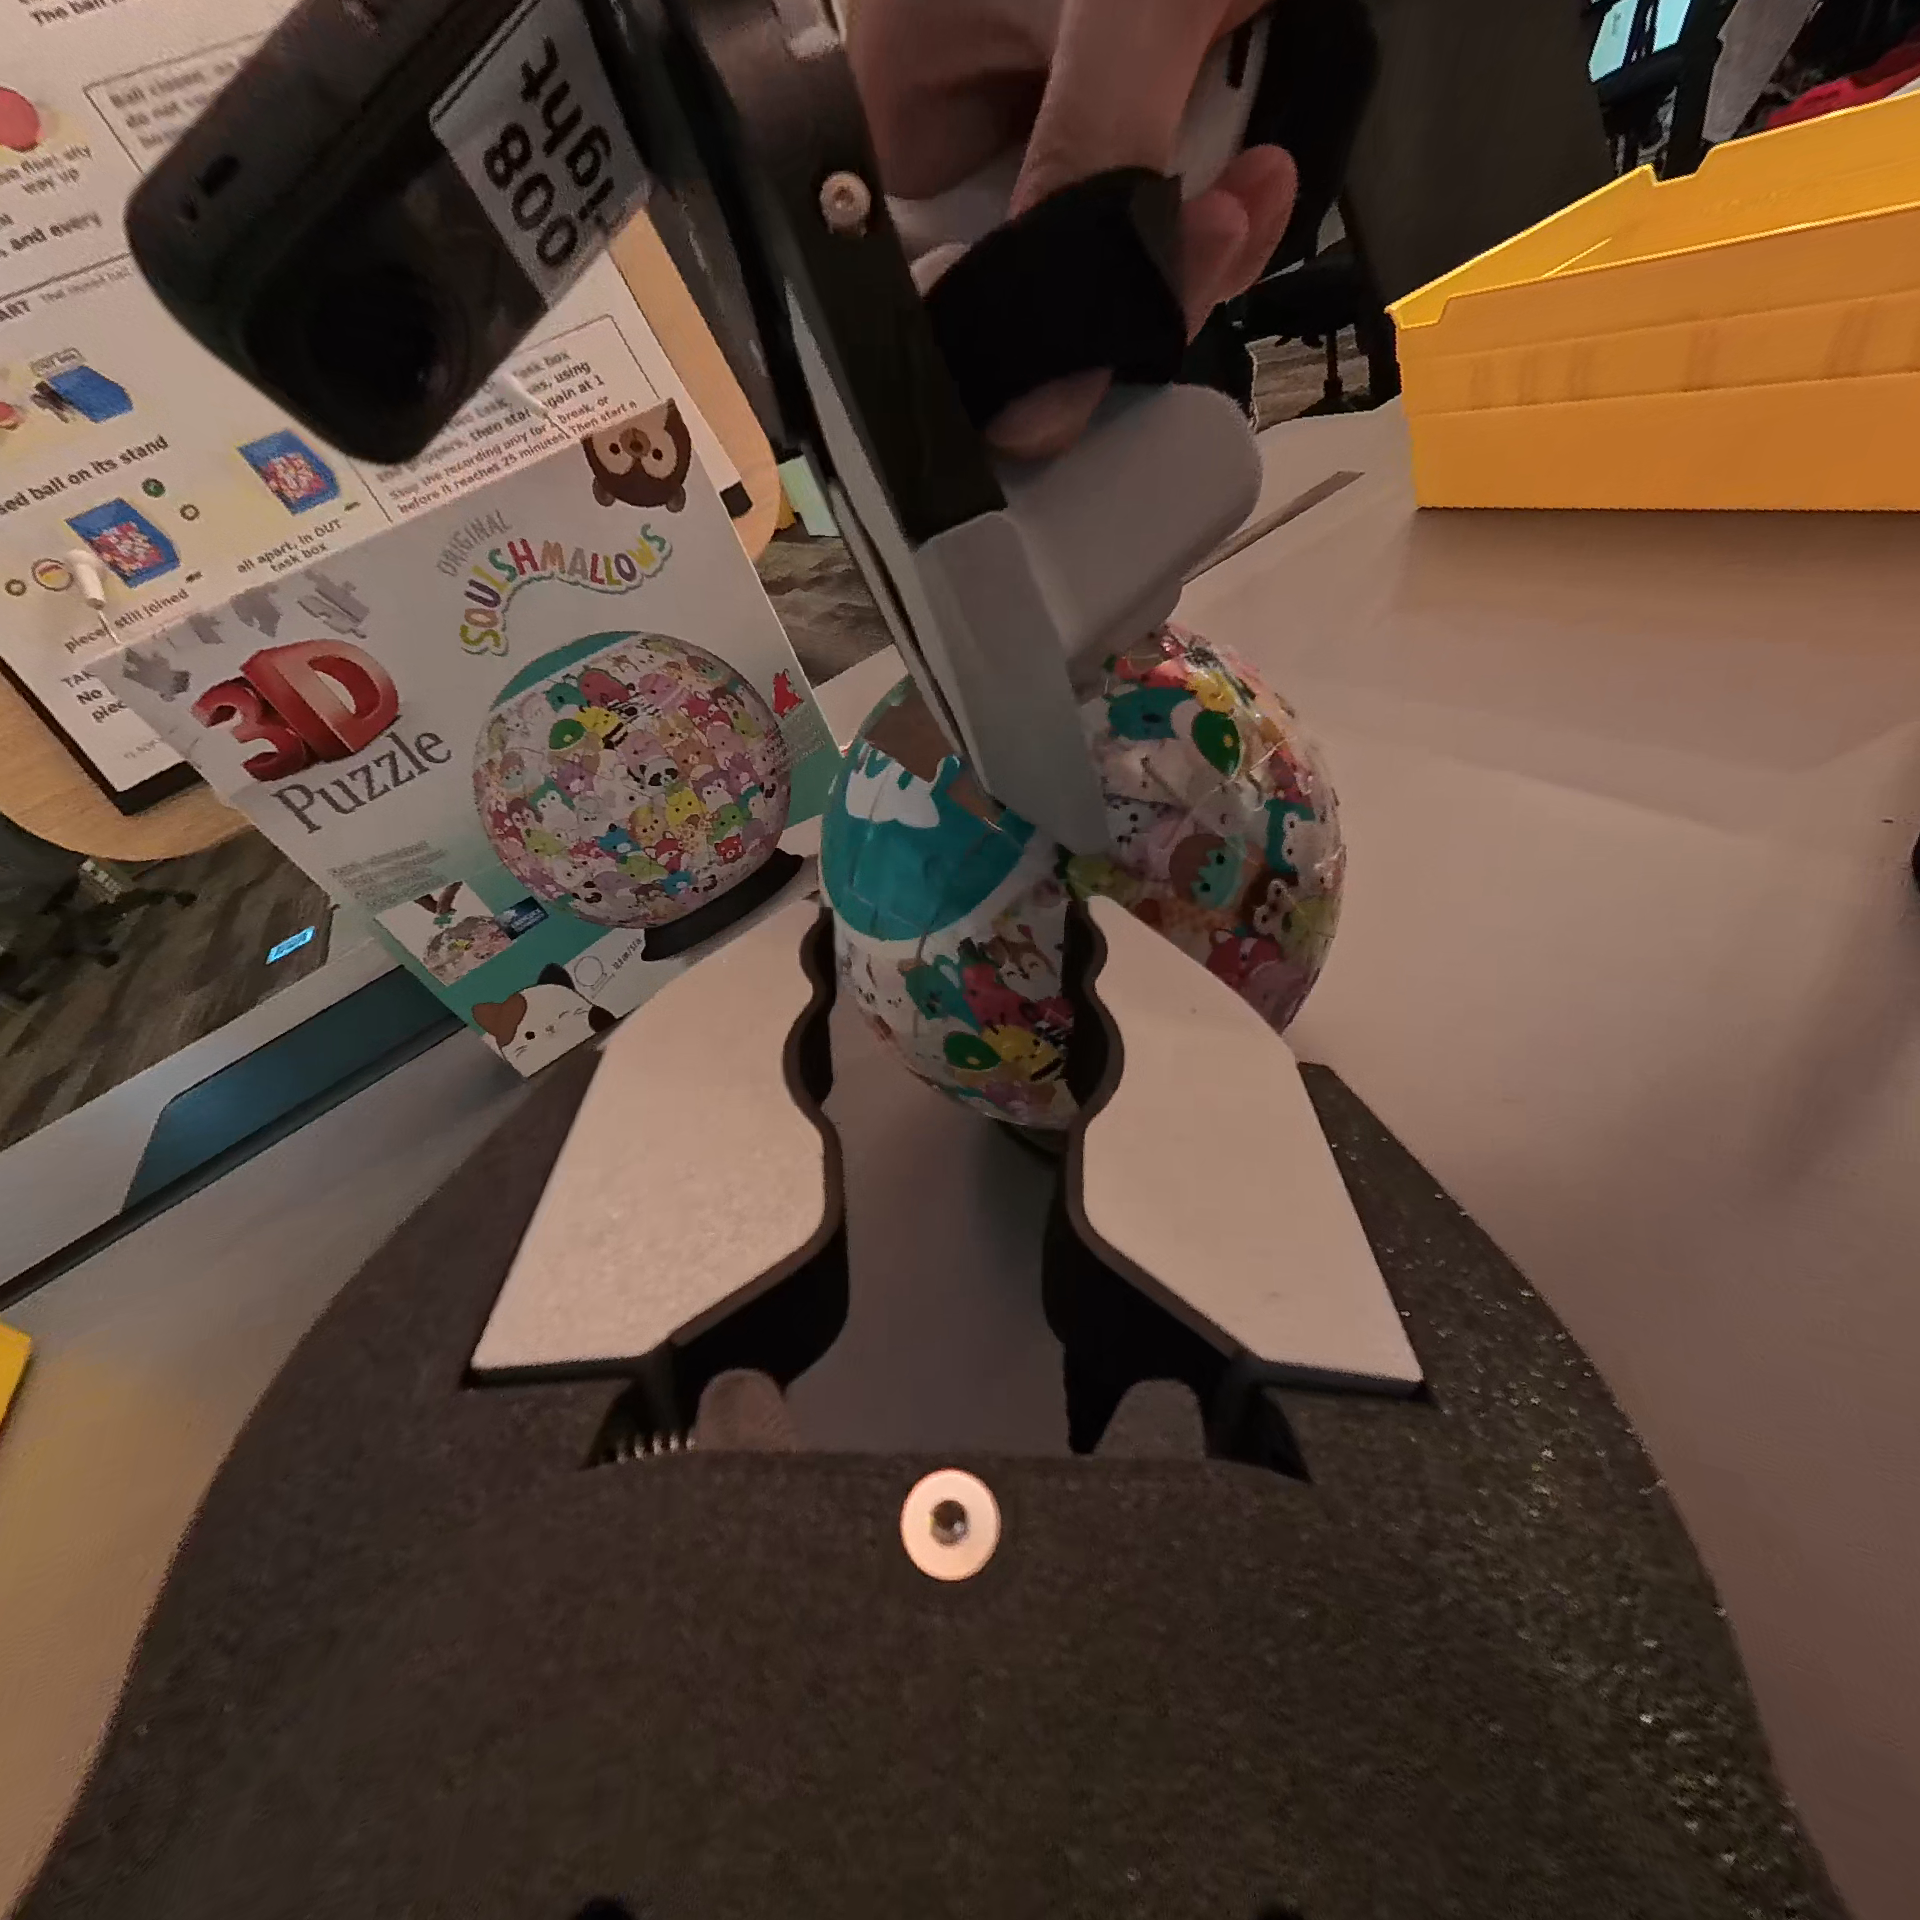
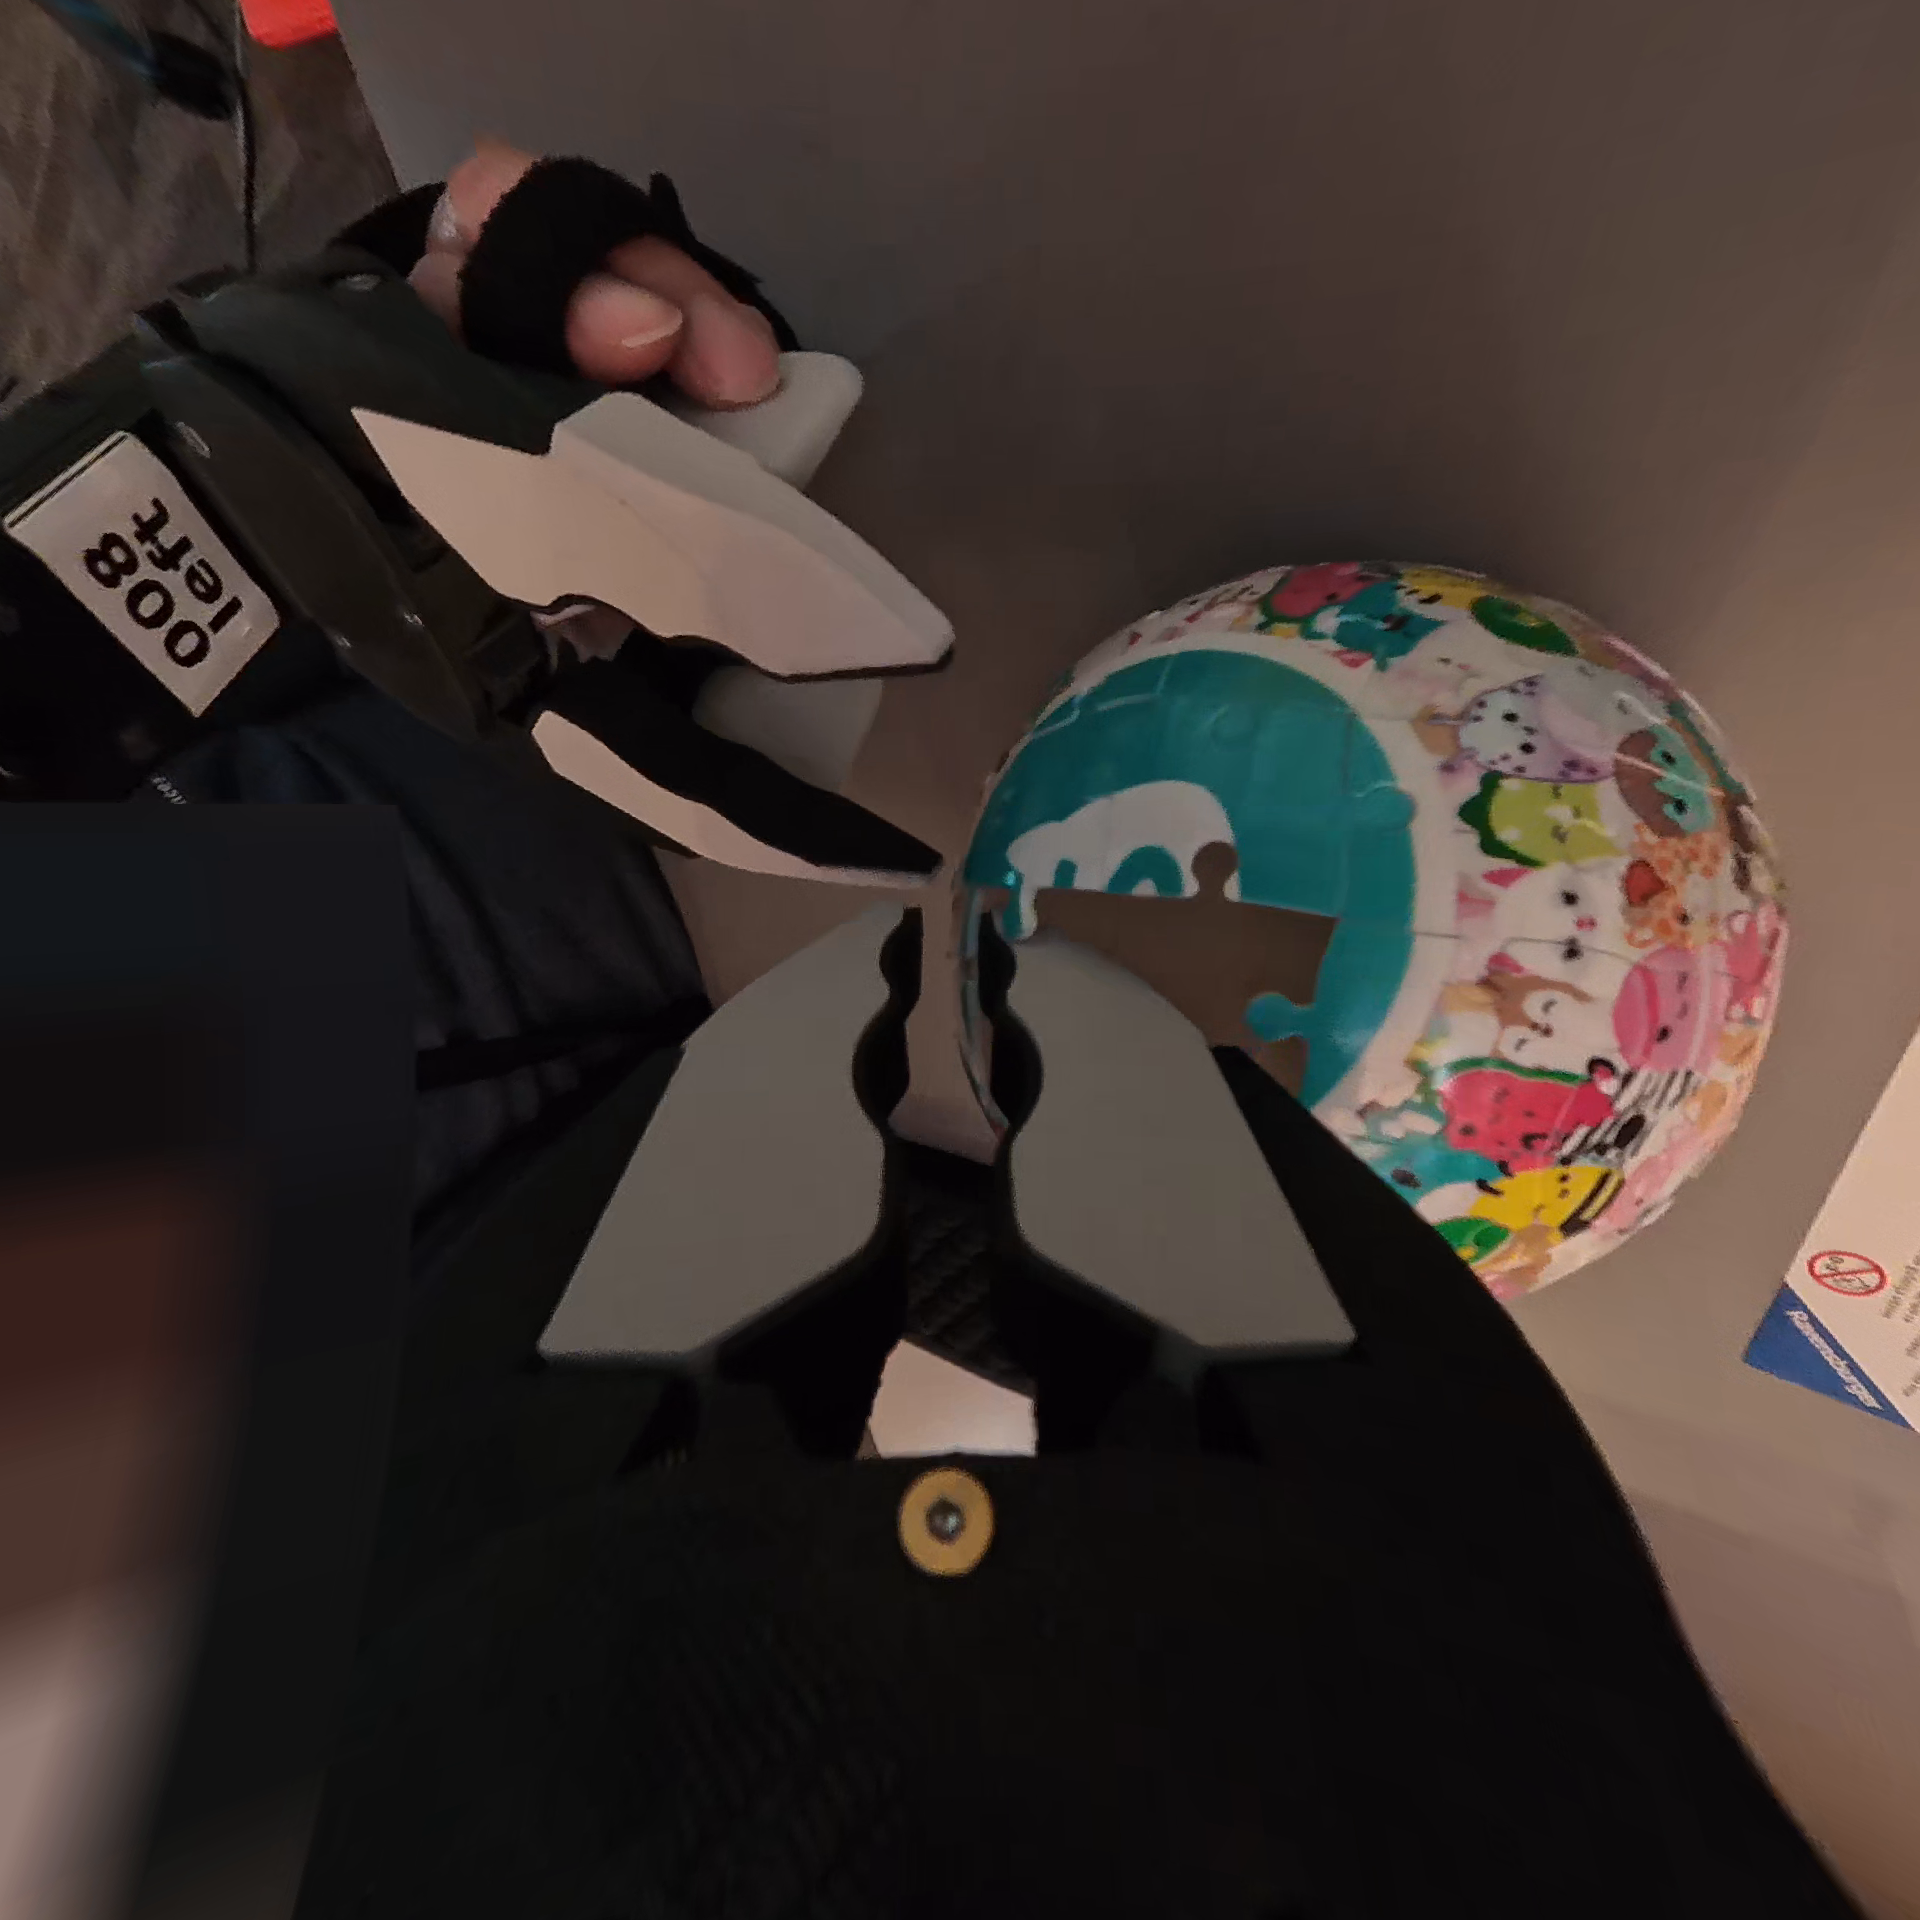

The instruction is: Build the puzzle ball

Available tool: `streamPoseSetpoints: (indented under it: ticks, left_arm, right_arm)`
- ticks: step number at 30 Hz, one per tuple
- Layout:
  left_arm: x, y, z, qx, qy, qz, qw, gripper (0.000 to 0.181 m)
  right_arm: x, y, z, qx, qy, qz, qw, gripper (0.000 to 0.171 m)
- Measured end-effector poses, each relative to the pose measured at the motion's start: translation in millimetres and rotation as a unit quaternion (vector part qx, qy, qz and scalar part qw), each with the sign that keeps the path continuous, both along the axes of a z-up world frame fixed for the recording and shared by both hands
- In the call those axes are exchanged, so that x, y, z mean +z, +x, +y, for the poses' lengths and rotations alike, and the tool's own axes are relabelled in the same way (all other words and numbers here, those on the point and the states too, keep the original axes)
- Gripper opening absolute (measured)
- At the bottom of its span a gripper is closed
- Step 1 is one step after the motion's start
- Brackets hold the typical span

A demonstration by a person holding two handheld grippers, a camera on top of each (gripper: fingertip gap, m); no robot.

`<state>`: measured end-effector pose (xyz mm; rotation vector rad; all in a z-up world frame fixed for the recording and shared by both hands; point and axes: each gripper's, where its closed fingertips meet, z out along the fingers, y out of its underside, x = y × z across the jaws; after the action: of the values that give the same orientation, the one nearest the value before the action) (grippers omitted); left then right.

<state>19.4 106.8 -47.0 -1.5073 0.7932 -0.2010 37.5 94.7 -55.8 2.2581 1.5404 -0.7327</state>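
The right hand-held gripper [image 2: 961,935] clamps a curved teal piece [image 2: 966,1023] at the nearly finished colourful puzzle ball's [image 2: 1507,883] nine o'clock gap; the left hand-held gripper [image 1: 951,935], jaws apart, steadies the ball.

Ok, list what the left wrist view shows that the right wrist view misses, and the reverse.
Left wrist view only: the puzzle box, the instruction sheet behind it and the yellow bins.
Right wrist view only: a leaflet beside the ball, and what looks like a piece pinched in the right gripper jaws.
Both: the ball with its gap, the table, the right gripper at the gap, and the left gripper, jaws open.
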Motion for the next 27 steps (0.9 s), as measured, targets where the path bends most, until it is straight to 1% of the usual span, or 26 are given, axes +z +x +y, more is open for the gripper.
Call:
streamPoseSetpoints:
  ticks: [8,18,22,24,27]
  left_arm:
    - [-5,0,0,-0.016,-0.024,-0.008,1.0,0.042]
    - [-7,-2,1,-0.026,-0.039,-0.025,0.999,0.044]
    - [-3,-1,-4,-0.054,-0.052,-0.051,0.996,0.046]
    - [-9,0,-4,-0.071,-0.077,-0.057,0.993,0.046]
    - [-15,-4,-5,-0.08,-0.091,-0.058,0.991,0.045]
  right_arm:
    - [1,-6,3,-0.045,0.048,0.015,0.998,0.019]
    - [0,-9,10,-0.114,0.095,0.015,0.989,0.02]
    - [-1,-9,11,-0.118,0.105,0.01,0.987,0.02]
    - [-1,-9,12,-0.128,0.105,0.007,0.986,0.02]
    - [-1,-10,14,-0.143,0.107,0.006,0.984,0.019]
